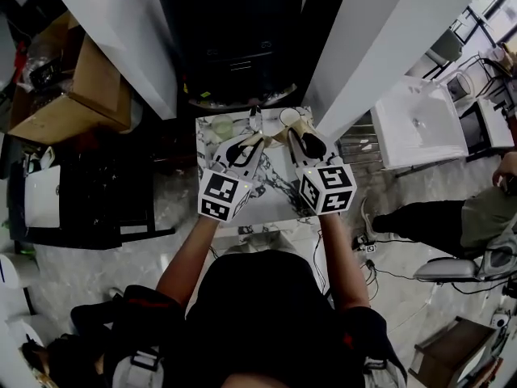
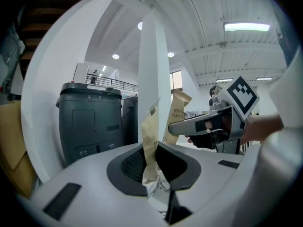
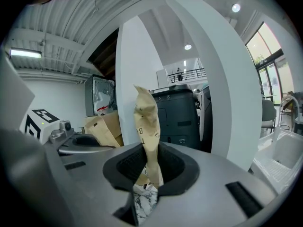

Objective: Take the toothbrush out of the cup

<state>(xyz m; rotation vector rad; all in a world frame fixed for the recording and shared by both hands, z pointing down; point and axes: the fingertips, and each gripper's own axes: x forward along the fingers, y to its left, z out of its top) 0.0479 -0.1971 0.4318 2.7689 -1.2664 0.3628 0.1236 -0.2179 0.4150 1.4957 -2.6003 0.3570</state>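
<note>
Over the marble table [image 1: 275, 186] my two grippers are held up side by side. My left gripper [image 1: 257, 141] [image 2: 150, 161] is shut on a flat tan paper wrapper [image 2: 151, 136] that stands up out of its jaws. My right gripper [image 1: 297, 136] [image 3: 147, 168] is shut on a crumpled tan paper toothbrush packet [image 3: 145, 122] with dark print on it. The left gripper view shows the right gripper [image 2: 176, 127] with that printed packet [image 2: 179, 109] sticking up. I cannot tell whether the two tan pieces are joined. A white cup [image 1: 289, 117] and a pale green cup [image 1: 222, 125] stand at the table's far edge.
A dark bin [image 1: 234, 39] [image 2: 90, 122] stands beyond the table between white columns. There is a cardboard box [image 1: 73, 87] at the far left and a white sink [image 1: 416, 124] at the right. A person's leg [image 1: 436, 217] stretches in from the right.
</note>
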